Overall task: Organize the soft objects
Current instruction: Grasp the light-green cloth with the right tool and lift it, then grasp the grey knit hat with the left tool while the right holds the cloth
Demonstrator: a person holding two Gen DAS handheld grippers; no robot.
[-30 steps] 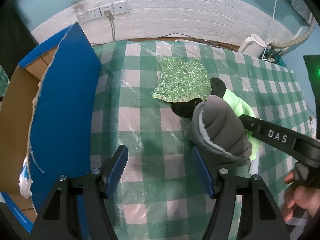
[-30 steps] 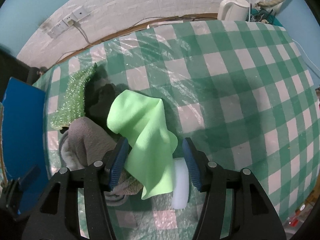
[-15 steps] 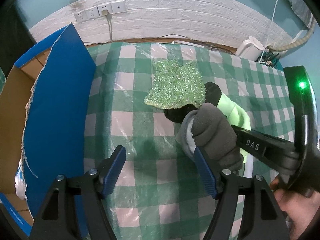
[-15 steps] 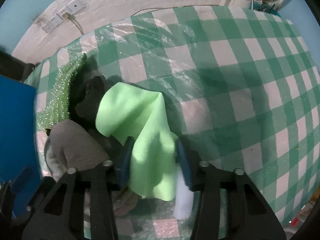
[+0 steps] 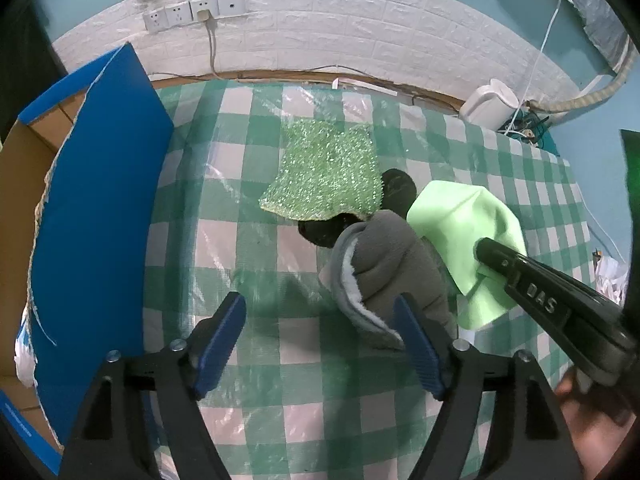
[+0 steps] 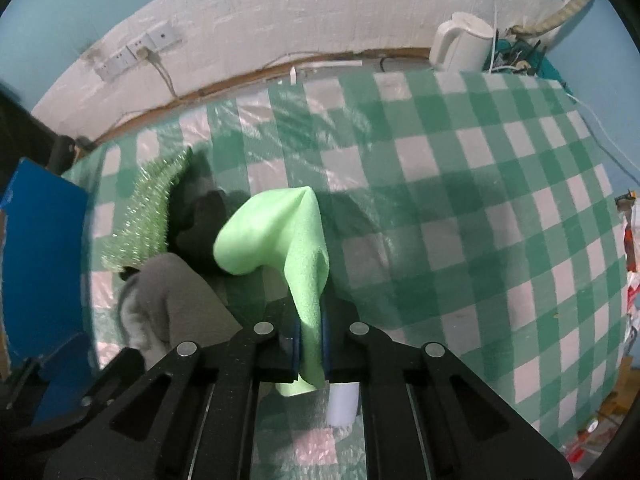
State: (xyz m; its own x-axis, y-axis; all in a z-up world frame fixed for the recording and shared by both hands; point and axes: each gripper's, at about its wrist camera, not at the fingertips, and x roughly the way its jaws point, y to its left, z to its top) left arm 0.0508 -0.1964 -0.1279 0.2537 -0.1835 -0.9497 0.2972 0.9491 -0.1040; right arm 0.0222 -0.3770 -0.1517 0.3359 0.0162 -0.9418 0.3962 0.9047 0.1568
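White brick-pattern wall panels and teal paint back a worktop (image 5: pixel 256 248) covered in green-and-white checked cloth under clear plastic. At its left edge stands an open cardboard box with blue outer faces (image 5: pixel 100 184), which I take to be where the soft things belong.

My right hand-held gripper (image 6: pixel 310 344) has just finished closing: a second ago its blue pads stood apart on either side of the light green smooth cloth (image 6: pixel 280 236), and now they pinch a fold of it, with the cloth's upper end standing up ahead of the jaws. Seen from the left camera, the cloth (image 5: pixel 464 220) has come up off the pile since then. So the pick looks secured to me, and carrying it to the box seems the step ahead.

My left hand-held gripper (image 5: pixel 320 340) holds nothing; its jaws are opening wider over the checked cloth, the right pad just beside the grey fleece-lined mitten (image 5: pixel 392 268). Beyond the mitten lie a black soft item (image 5: pixel 396 188), partly hidden, and a glittery green scouring cloth (image 5: pixel 324 172) draped over it. A white block (image 6: pixel 342 400) sits below the right jaws.
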